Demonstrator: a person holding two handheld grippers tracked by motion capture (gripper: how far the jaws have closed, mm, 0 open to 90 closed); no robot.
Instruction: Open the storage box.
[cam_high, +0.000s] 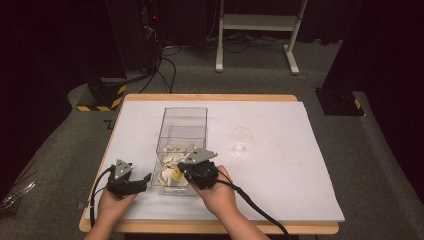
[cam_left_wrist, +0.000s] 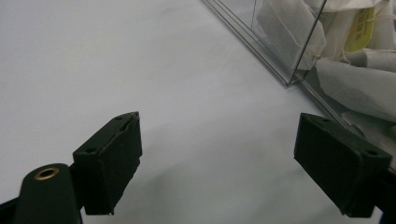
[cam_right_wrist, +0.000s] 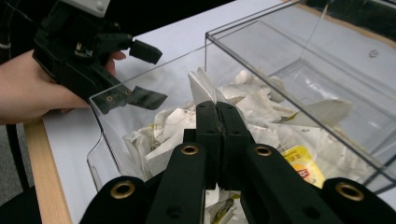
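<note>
A clear plastic box (cam_high: 183, 118) stands on the white table sheet, with several white tea bags (cam_high: 171, 164) heaped at its near end. My right gripper (cam_high: 181, 169) reaches into that end from above. In the right gripper view, its jaws (cam_right_wrist: 217, 110) are pressed together, and a white tea bag (cam_right_wrist: 201, 87) sticks up from their tips. My left gripper (cam_high: 145, 179) rests low on the table just left of the box, open with nothing between its jaws (cam_left_wrist: 217, 172). The box wall (cam_left_wrist: 280, 56) lies ahead of it to the right. The left gripper (cam_right_wrist: 154, 77) also shows beyond the box.
A small clear cup (cam_high: 241, 140) stands on the sheet to the right of the box. A yellow-tagged tea bag (cam_right_wrist: 303, 169) lies among the white ones. The table's wooden front edge (cam_high: 210, 228) runs close to both hands. A white frame (cam_high: 257, 22) stands on the floor beyond.
</note>
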